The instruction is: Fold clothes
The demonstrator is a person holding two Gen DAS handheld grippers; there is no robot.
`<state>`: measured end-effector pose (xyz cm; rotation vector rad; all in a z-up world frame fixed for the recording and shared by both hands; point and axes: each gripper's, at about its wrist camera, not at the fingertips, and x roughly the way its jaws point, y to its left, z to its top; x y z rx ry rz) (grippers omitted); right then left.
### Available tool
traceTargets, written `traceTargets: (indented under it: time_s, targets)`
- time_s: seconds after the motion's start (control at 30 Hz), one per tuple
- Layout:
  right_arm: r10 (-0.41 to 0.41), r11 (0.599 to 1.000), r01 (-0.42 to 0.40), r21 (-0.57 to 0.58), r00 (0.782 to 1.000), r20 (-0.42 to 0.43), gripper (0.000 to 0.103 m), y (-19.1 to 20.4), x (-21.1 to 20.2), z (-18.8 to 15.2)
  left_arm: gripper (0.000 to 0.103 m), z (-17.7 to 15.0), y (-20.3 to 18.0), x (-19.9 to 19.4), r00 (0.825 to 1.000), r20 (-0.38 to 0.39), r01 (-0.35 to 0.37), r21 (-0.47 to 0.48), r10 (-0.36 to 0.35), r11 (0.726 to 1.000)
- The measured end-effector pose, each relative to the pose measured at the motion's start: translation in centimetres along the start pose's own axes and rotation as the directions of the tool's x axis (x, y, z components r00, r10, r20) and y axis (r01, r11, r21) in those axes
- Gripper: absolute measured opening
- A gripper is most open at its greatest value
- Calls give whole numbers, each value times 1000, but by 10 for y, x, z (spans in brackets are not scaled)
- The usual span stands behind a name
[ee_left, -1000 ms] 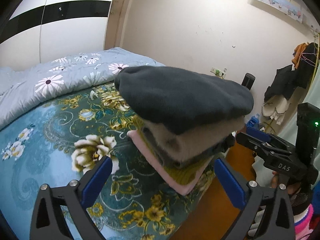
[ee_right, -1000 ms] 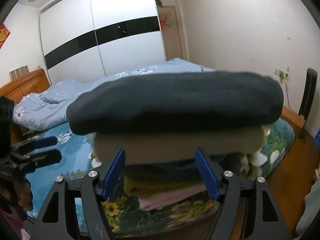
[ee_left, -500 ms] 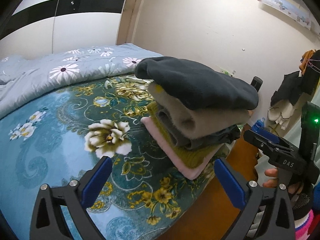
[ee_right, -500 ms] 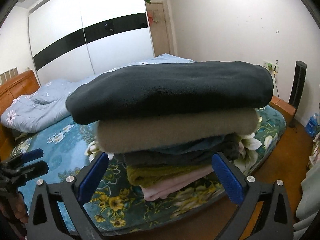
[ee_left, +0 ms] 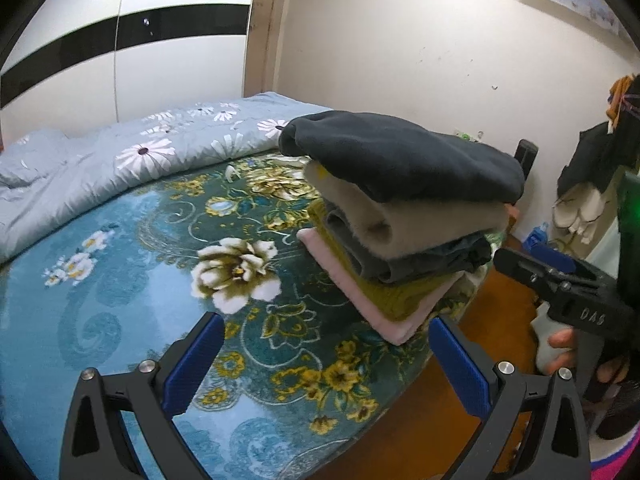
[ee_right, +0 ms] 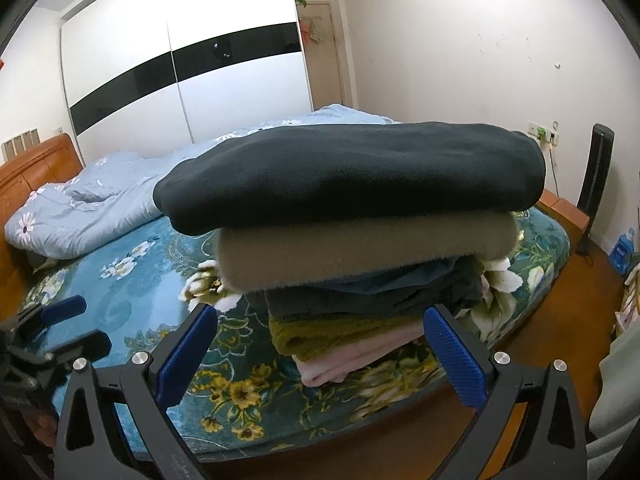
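You had both tools backed off from the stack of folded clothes, and neither had hold of anything. Your right tongs had just been opening and stood as wide as they go, with nothing between the blue pads; the low edge of the stack showed beyond them, not gripped. Your left tongs were spread just as wide over bare blanket, also empty.

The stack sat near the foot corner of the bed, on the flowered blue blanket, close to the edge above the wooden floor. It looked placed there so you could reach it from where you stood, with the rest of the bed left free for spreading the next garment; that is my reading, not something shown. From bottom to top it ran pink, mustard, grey, beige, then the dark fleece.

The long axis of the stack ran roughly along the foot edge of the bed, so your right tongs faced its long side and your left tongs looked at one short end. The rounded folds faced you in the right view. The upper layers overhung the lower ones toward the pillow side, so the pile leaned a little; I would judge it stable but easy to nudge over.
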<state>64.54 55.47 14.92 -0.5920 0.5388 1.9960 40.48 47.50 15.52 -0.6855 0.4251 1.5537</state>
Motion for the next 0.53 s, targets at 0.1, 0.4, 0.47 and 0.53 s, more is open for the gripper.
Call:
traceTargets:
  time_s: [0.1, 0.4, 0.47, 0.53]
  targets:
    - [1, 1000, -1, 10, 1000, -8, 103, 1, 0, 0, 103, -3, -3, -1, 999, 6, -40, 28, 40, 999]
    - [19, 1000, -19, 19, 999, -36, 103, 7, 5, -4, 103, -11, -9, -3, 997, 10, -77, 81, 76, 994]
    - [19, 1000, -18, 22, 999, -45, 103, 8, 6, -5, 103, -12, -12, -3, 996, 15, -84, 94, 83, 992]
    - [17, 1000, -16, 27, 999, -52, 103, 7, 8, -7, 103, -14, -13, -4, 995, 21, -102, 101, 100, 990]
